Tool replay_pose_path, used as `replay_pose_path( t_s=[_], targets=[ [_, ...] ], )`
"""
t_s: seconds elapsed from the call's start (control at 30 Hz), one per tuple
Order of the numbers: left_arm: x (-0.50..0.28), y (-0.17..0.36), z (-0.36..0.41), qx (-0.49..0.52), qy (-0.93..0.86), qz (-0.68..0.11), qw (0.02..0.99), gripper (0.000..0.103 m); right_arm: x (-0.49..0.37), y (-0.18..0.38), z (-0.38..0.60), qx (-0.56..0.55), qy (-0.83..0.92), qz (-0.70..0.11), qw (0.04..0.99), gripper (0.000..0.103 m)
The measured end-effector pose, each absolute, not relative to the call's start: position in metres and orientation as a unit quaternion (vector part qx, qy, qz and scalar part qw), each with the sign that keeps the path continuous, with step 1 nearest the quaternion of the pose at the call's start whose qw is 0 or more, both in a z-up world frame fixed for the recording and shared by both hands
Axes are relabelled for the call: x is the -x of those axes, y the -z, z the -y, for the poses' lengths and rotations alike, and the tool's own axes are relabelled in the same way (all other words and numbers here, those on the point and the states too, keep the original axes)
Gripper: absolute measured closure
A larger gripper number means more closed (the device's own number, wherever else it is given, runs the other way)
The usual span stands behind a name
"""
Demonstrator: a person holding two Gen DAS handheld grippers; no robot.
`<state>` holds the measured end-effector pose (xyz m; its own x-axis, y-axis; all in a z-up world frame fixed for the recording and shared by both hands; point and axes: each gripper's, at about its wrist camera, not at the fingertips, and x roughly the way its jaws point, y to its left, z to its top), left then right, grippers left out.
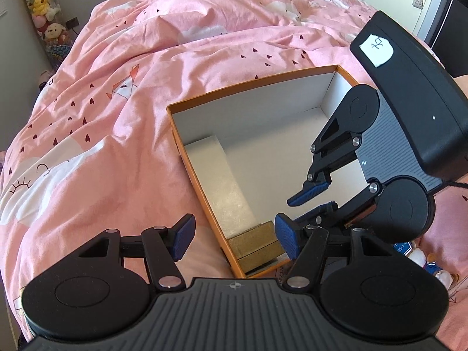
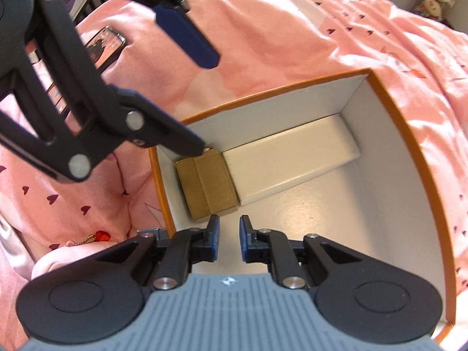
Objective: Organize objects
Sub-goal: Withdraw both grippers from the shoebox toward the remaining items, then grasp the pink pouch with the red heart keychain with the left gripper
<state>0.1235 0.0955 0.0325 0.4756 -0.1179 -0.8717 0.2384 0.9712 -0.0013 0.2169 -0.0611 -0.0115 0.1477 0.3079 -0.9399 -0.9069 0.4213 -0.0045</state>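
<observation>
Left gripper (image 1: 234, 241) is hanging wide apart, holding nothing, at lower centre of the left view, straddling the orange box's (image 1: 204, 196) near wall. Gold box (image 1: 254, 247) is sitting in that corner, partly hidden behind a fingertip. White box (image 2: 292, 158) is lying just beside it. Right gripper (image 2: 229, 241) is gaping narrowly, holding nothing, above the box floor. A phone (image 2: 103, 45), upper left of the right view, is half hidden behind the other gripper. Toys at the lower right of the left view are cut off.

Right gripper (image 2: 229, 239), jaws slightly parted and empty, above the box (image 2: 409, 134); gold case (image 2: 209, 184) just ahead-left, white case (image 2: 292, 166) beyond.
</observation>
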Motion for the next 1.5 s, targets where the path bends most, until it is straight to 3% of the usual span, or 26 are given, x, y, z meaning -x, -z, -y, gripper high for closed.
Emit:
replay_pose_path(
  t_s=[0.33,0.43,0.53,0.67,0.9,1.03,1.13,1.5],
  targets=[
    [-0.074,-0.061,-0.069,-0.037,0.115,-0.438,0.891,0.029,-0.17,-0.043,0.116,0.188,-0.349,-0.414,0.819,0.05],
    [-0.059,-0.057,-0.059,-0.027,0.127,-0.437,0.89,0.029,-0.148,-0.05,0.136,0.133,-0.321,-0.394,0.851,0.048],
    [-0.046,-0.048,-0.054,-0.012,0.135,-0.451,0.882,0.029,-0.14,-0.042,0.148,0.065,-0.3,-0.381,0.872,0.037],
    [-0.034,-0.024,-0.05,-0.002,0.147,-0.487,0.861,0.029,-0.107,-0.027,0.16,0.021,-0.264,-0.376,0.888,0.031],
    [-0.017,0.014,-0.057,0.039,0.149,-0.553,0.819,0.035,-0.068,0.012,0.164,-0.013,-0.231,-0.437,0.869,0.032],
    [0.001,0.014,-0.06,0.045,0.169,-0.56,0.81,0.035,-0.057,0.024,0.157,-0.001,-0.237,-0.469,0.851,0.041],
    [0.013,0.01,-0.058,0.015,0.19,-0.561,0.806,0.035,-0.047,0.028,0.15,0.02,-0.243,-0.482,0.842,0.053],
    [0.023,0.036,-0.035,-0.087,0.212,-0.566,0.792,0.035,-0.024,0.031,0.143,0.069,-0.257,-0.518,0.813,0.057]
  ],
)
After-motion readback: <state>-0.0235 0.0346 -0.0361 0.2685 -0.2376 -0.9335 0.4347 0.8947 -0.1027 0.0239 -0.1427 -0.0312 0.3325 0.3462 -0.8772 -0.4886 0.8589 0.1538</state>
